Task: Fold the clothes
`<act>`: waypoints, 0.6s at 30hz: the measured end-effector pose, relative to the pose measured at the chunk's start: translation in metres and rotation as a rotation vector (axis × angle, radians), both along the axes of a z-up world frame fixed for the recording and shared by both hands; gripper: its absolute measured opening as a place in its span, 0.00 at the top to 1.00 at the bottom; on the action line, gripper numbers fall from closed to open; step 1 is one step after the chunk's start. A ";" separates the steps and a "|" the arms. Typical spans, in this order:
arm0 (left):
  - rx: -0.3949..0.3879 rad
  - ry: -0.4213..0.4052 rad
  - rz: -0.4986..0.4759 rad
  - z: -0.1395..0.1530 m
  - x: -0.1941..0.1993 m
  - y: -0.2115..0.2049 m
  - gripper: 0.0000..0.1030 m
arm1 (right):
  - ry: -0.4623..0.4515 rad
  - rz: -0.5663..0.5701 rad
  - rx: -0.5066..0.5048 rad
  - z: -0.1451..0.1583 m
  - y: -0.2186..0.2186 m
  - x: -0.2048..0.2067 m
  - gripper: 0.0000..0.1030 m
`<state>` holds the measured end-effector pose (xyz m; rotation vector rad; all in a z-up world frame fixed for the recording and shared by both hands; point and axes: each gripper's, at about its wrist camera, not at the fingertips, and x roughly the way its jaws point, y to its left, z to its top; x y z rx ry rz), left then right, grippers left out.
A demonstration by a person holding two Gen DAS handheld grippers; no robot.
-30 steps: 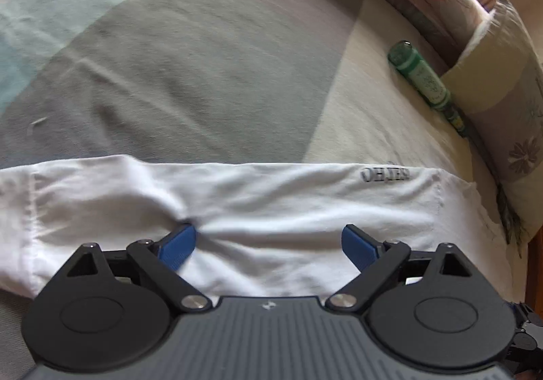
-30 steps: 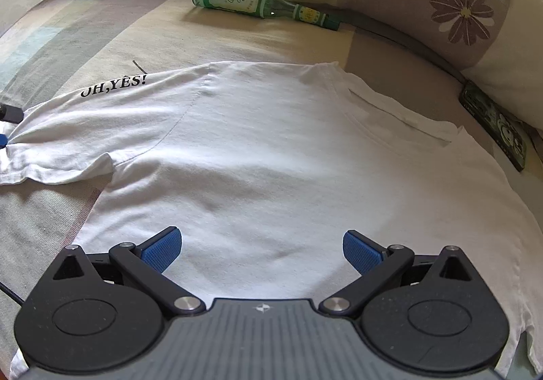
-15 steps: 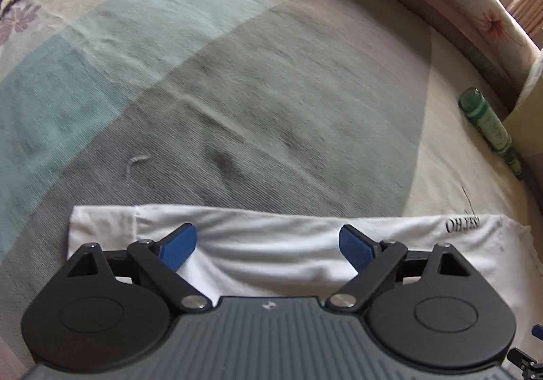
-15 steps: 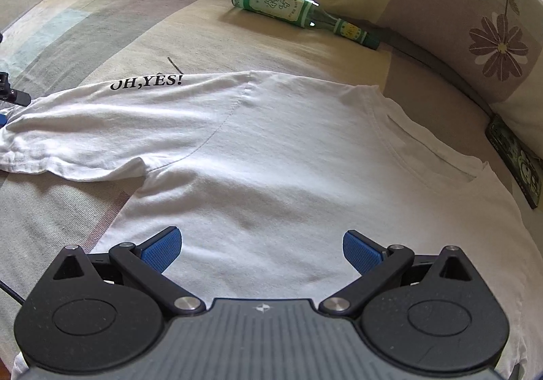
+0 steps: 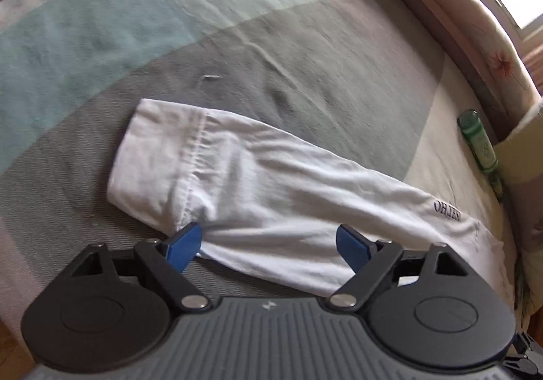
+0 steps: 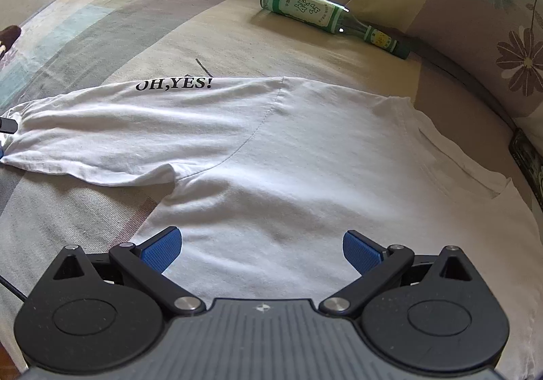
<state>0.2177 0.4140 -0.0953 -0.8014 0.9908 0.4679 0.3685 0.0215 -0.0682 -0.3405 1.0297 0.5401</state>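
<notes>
Two grippers hang over one white long-sleeved shirt (image 6: 305,159) that lies flat on a bed with a sheet (image 5: 169,40) of grey, teal and beige blocks. The left gripper (image 5: 268,246) has its blue pads spread wide with nothing between them, and it sits over the lower edge of the shirt's sleeve (image 5: 258,190). Its left pad (image 5: 183,246) touches or nearly touches the cloth just below the cuff seam; the right pad (image 5: 353,249) stands over the sleeve nearer the shoulder. The right gripper (image 6: 263,249) is equally wide and empty, poised above the shirt's body below the armpit.

Compared with a second ago, the left camera has drawn back and swung: then the sleeve filled the width of the view as a level band and a pad pressed into a pucker of cloth, whereas now the whole cuff end is visible, the sleeve runs slantwise from upper left to lower right, and much more bare sheet shows beyond it. The sleeve's printed words (image 5: 448,208) have shifted towards the right edge. In the right view the change is smaller: the shirt sits lower in the frame, the "OH,YES!" print (image 6: 173,84) has moved towards the centre, and the green bottle (image 6: 325,18) lying beside the flowered pillow (image 6: 492,6) looks larger and nearer.
</notes>
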 end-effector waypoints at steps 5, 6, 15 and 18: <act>0.187 0.058 -0.194 0.028 0.034 -0.019 0.19 | -0.016 0.022 -0.002 0.003 0.005 0.005 0.00; 0.233 0.050 -0.235 0.030 0.044 -0.027 0.18 | -0.016 0.029 0.010 0.004 0.011 0.007 0.00; 0.427 0.071 -0.211 0.016 0.087 -0.061 0.16 | -0.016 0.095 0.099 0.011 0.079 0.033 0.00; 0.447 0.076 -0.200 0.018 0.077 -0.062 0.16 | -0.016 0.097 0.109 0.010 0.099 0.045 0.00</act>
